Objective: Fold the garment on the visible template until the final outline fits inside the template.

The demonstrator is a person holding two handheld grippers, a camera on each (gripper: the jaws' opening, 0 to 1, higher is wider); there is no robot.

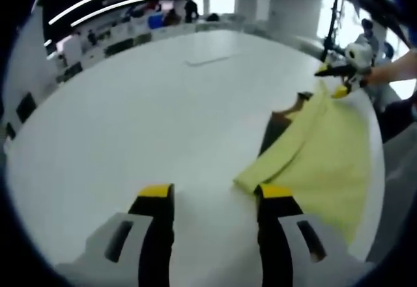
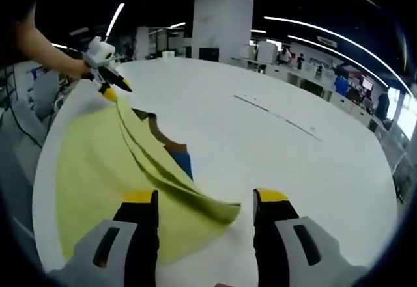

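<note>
A pale yellow garment (image 1: 326,150) lies on the white table (image 1: 143,118), its long folded edge running from one gripper to the other. A dark brown and blue patch (image 2: 174,150) shows from under that edge. My left gripper (image 1: 216,191) is open, with the garment's near corner just beside its right jaw. My right gripper (image 2: 205,197) is open too, and the garment (image 2: 98,170) spreads between its jaws up to a pointed corner. At the garment's far end, the right gripper (image 1: 339,82) shows in the left gripper view and the left gripper (image 2: 109,86) in the right gripper view.
A thin line (image 2: 277,114) is marked on the table (image 2: 293,170) beyond the garment. The table's edge (image 1: 384,170) runs close along the garment's outer side. A person's arm (image 2: 39,46) reaches in behind the left gripper. Desks and people stand far off.
</note>
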